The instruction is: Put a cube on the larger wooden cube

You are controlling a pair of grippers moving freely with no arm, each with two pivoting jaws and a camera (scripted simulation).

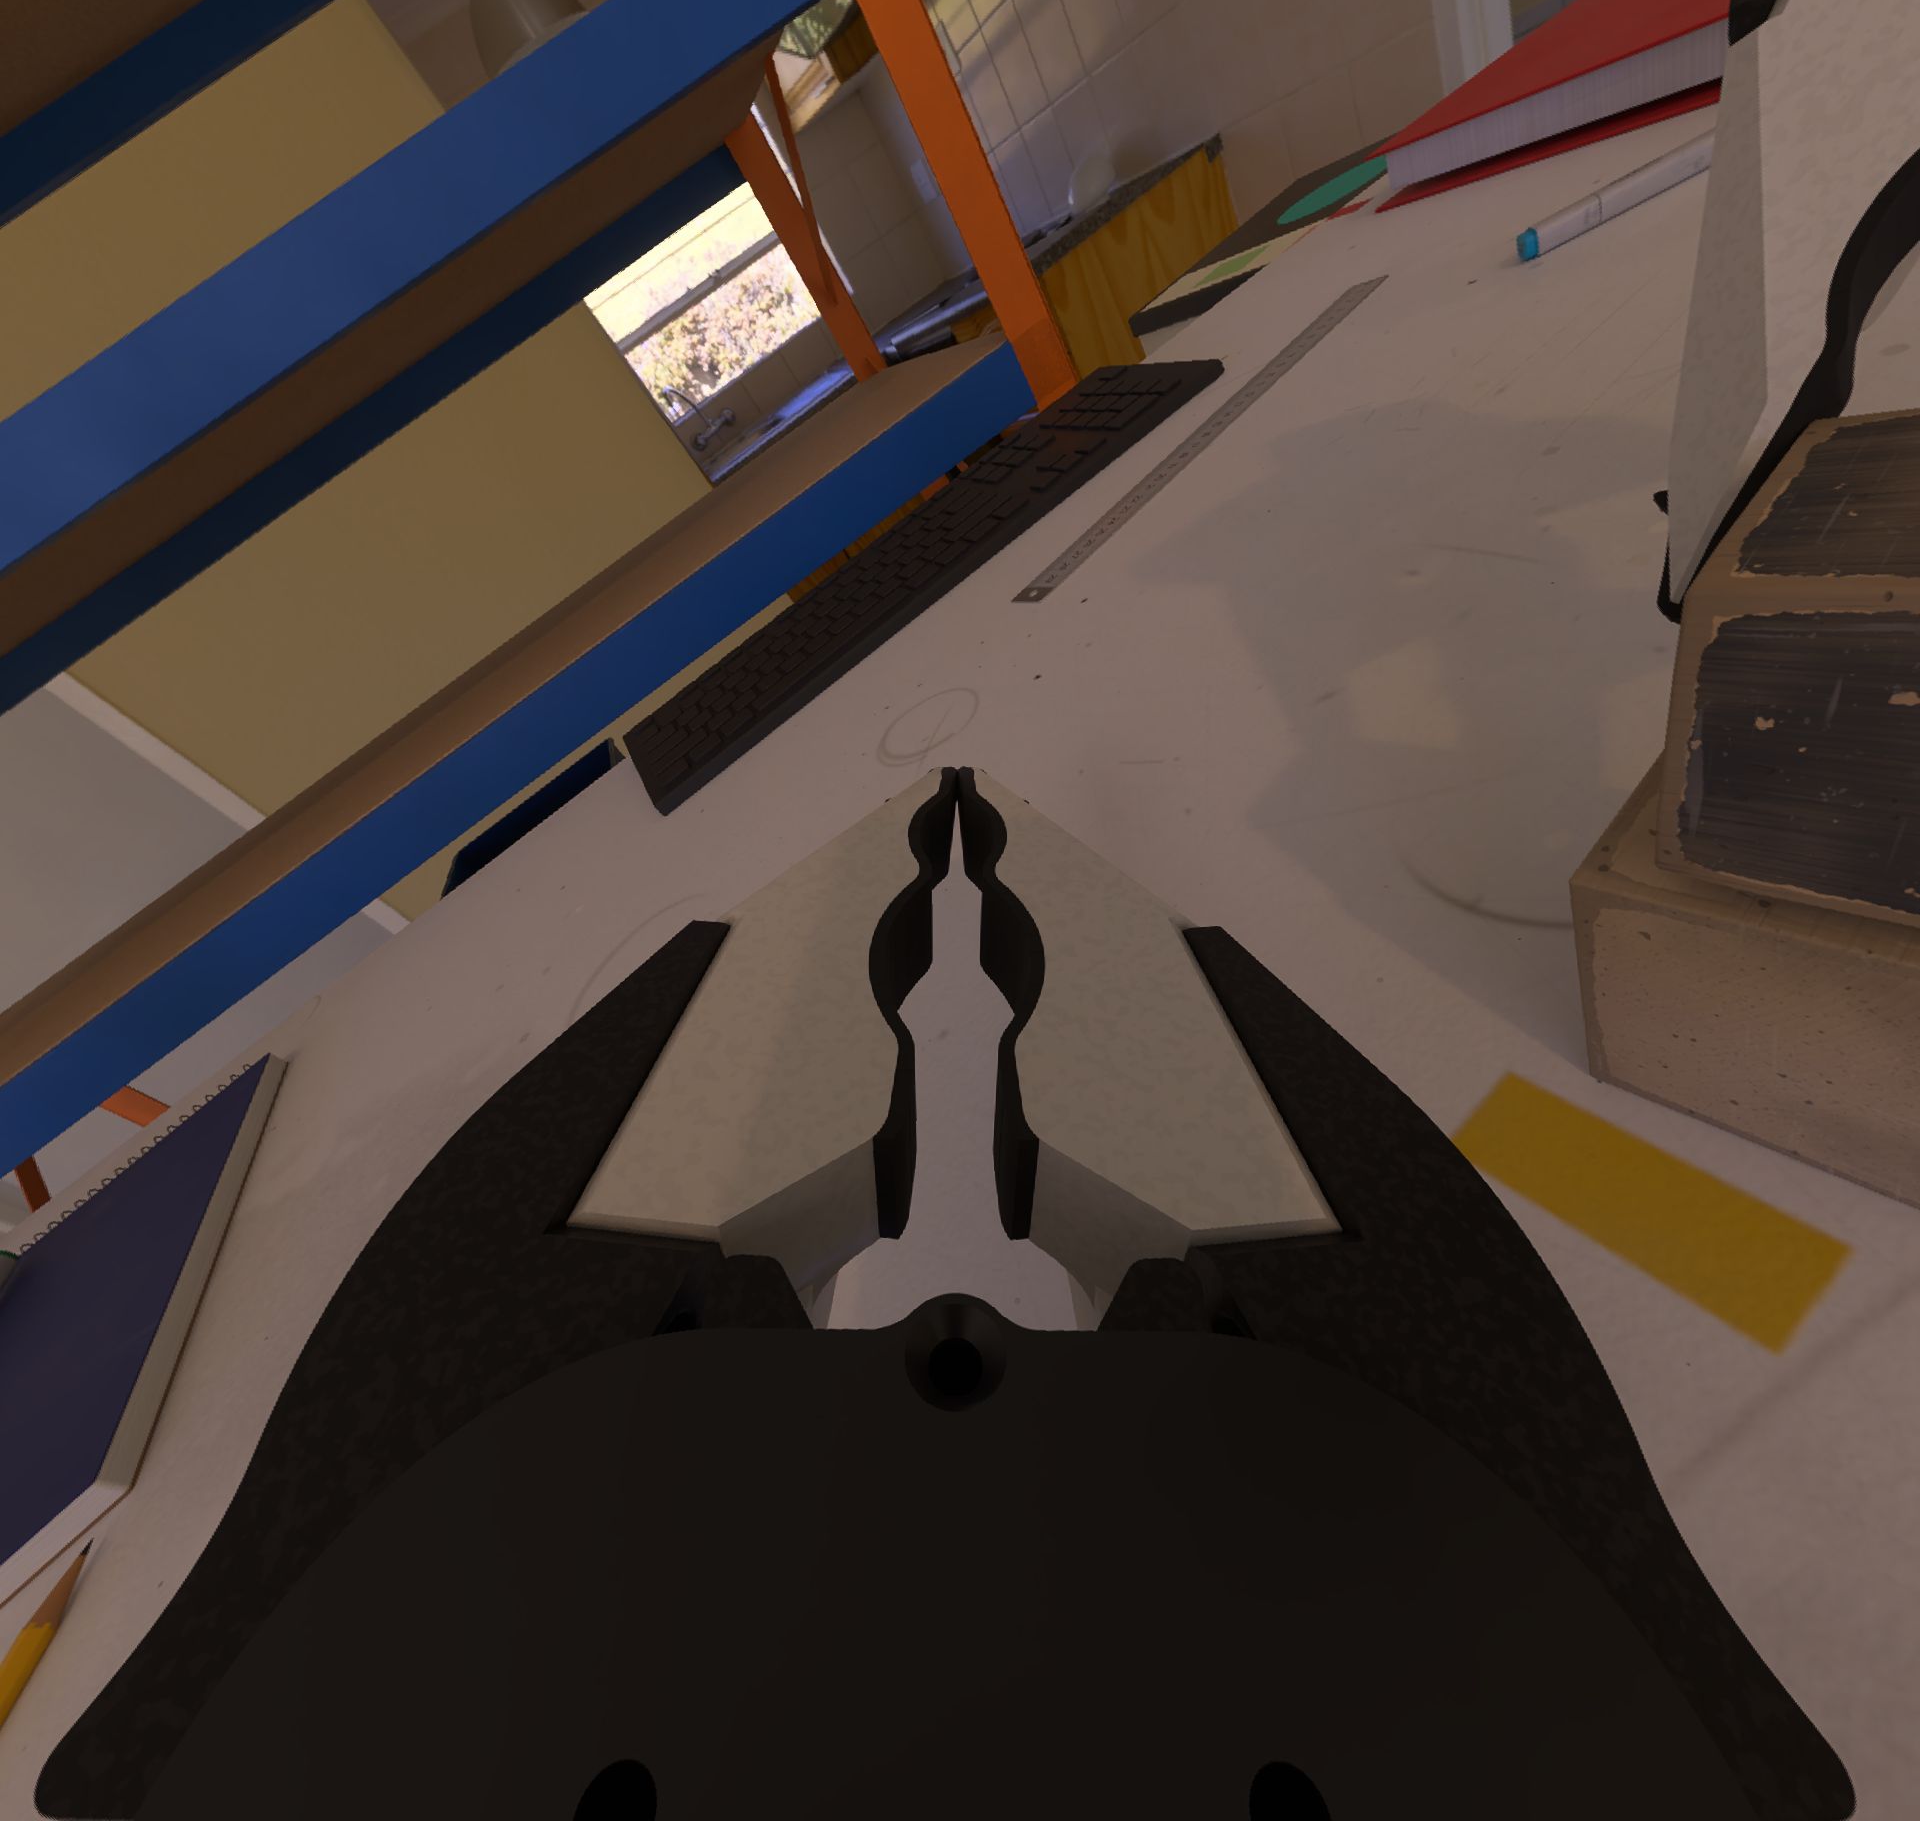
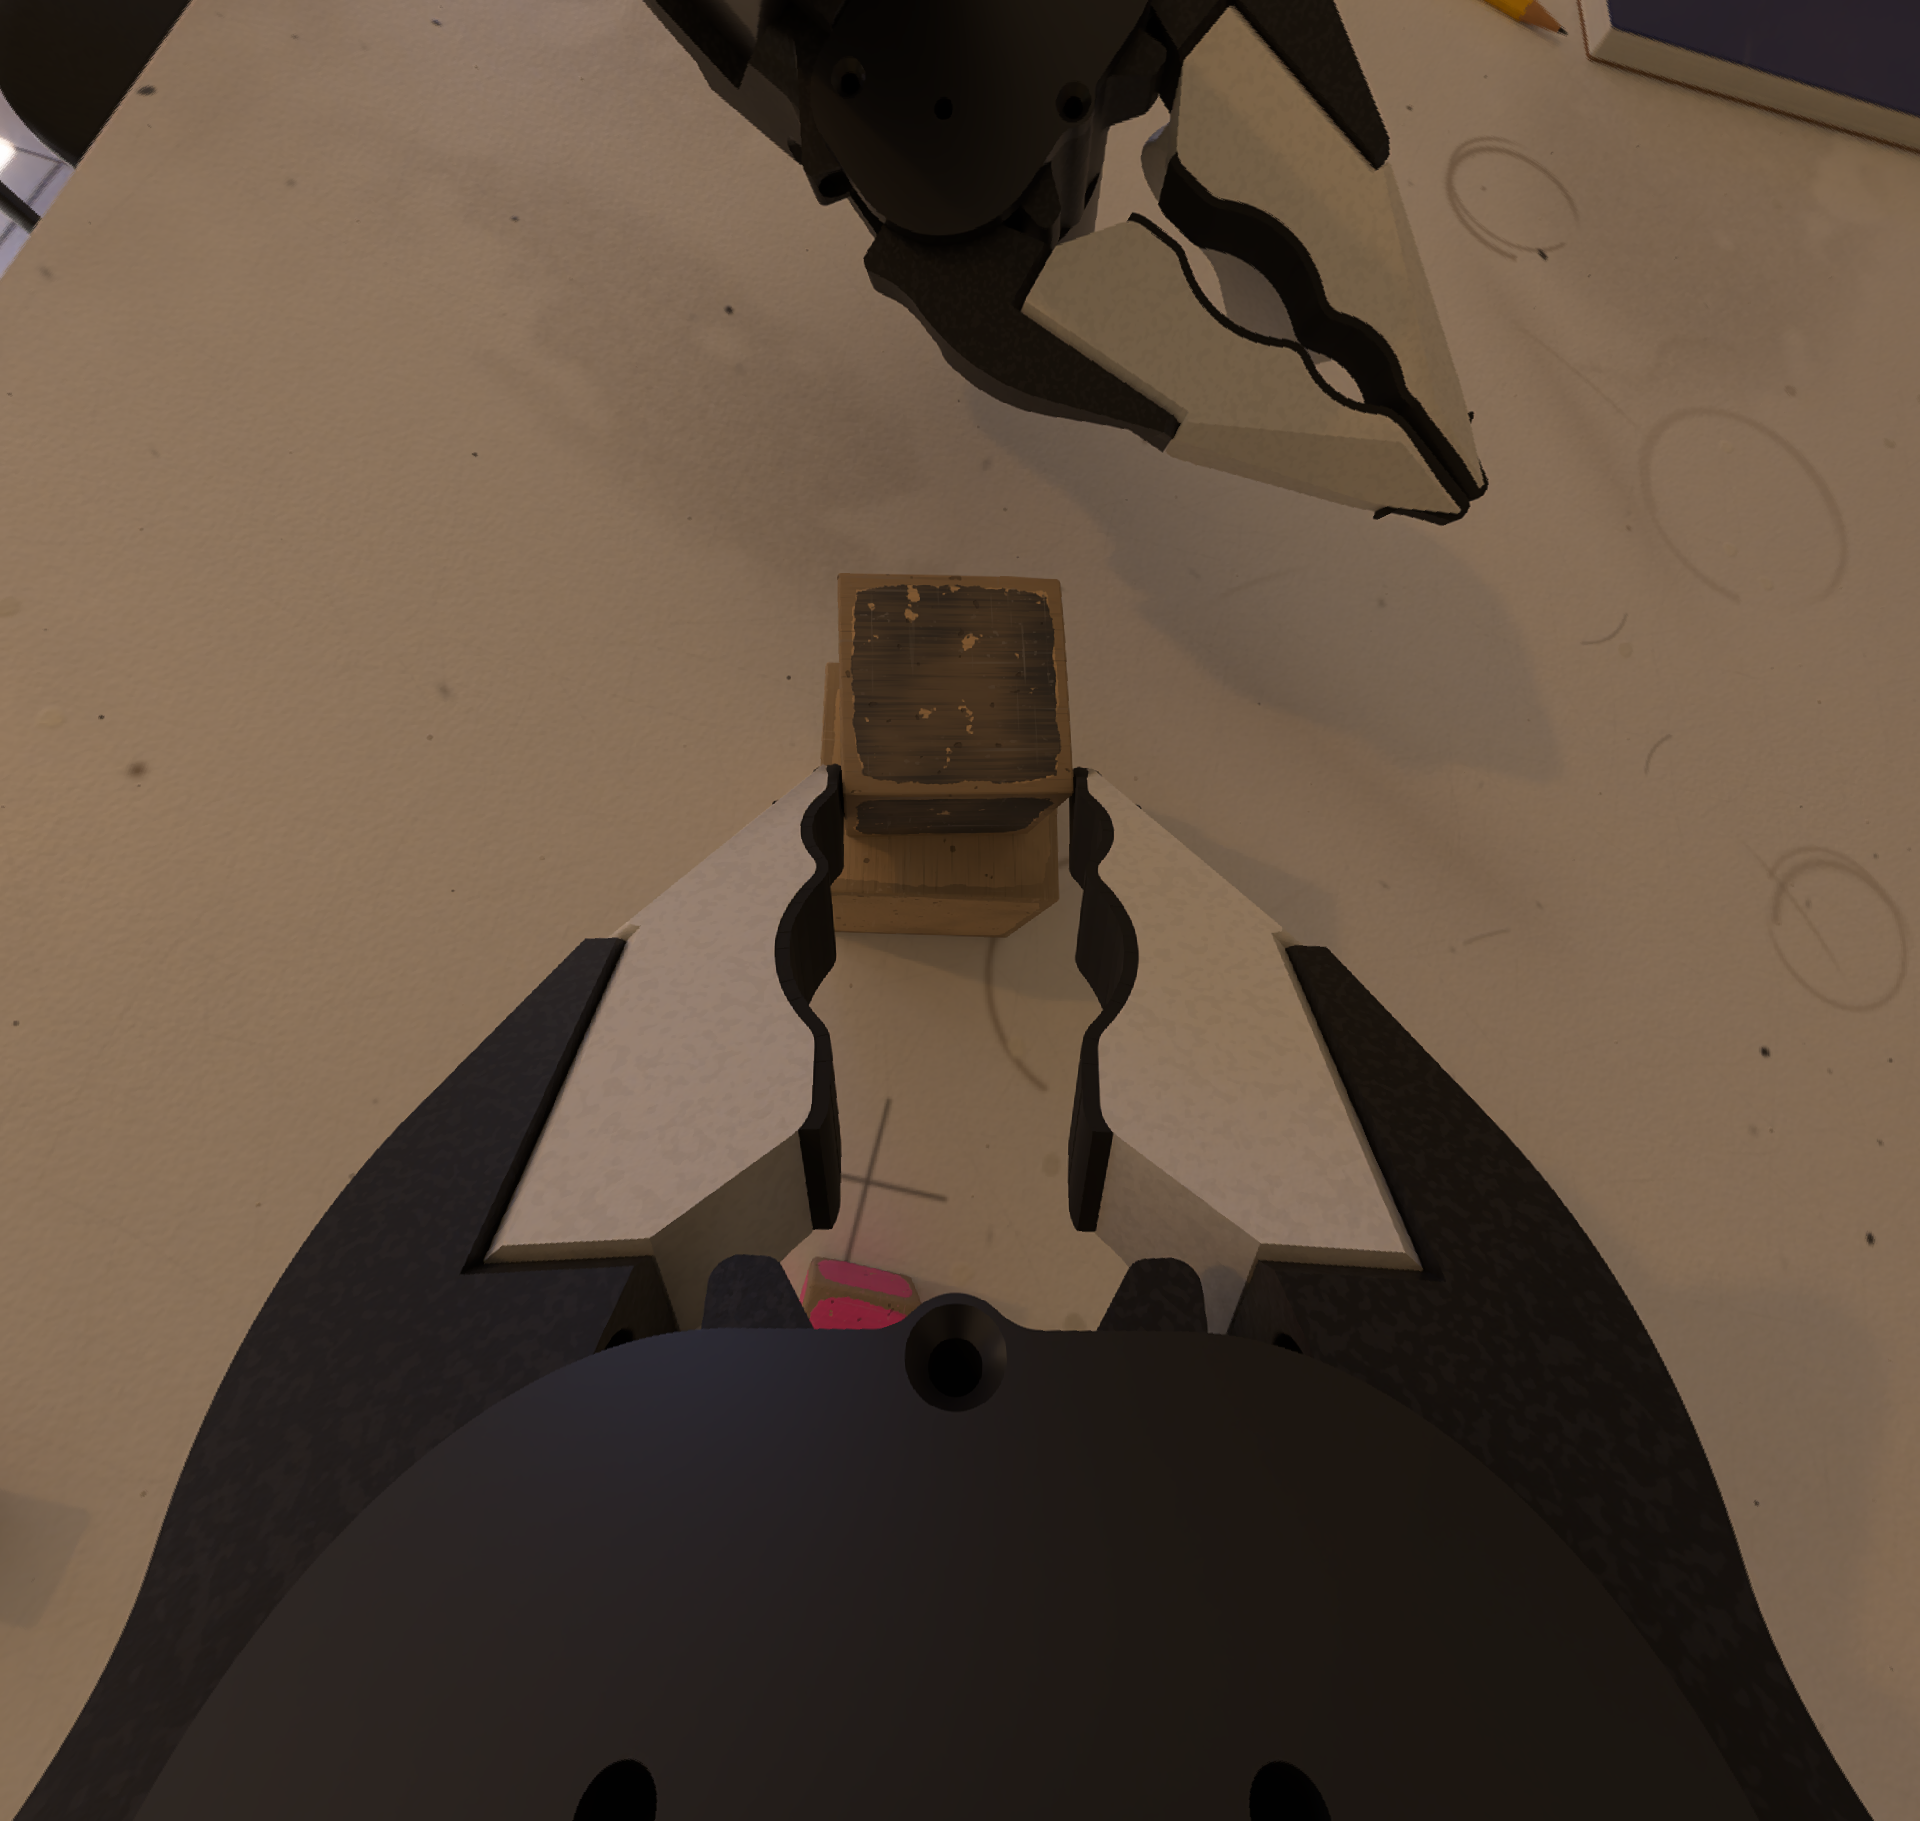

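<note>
Scuffed white tabletop (image 2: 416, 628) carries the stack; the dark-painted cube (image 2: 954, 693) already sits on the larger wooden cube (image 2: 940, 883), near the middle of the right wrist view; the right gripper (image 2: 954, 784) has its jaws apart, fingertips flanking the dark cube, contact unclear; the left gripper (image 1: 956, 779) hovers aside, jaws together on nothing; a pink cube (image 2: 860, 1293) lies nearer; release seems the step in hand; next calls for a straight withdrawal without nudging the stack.
</note>
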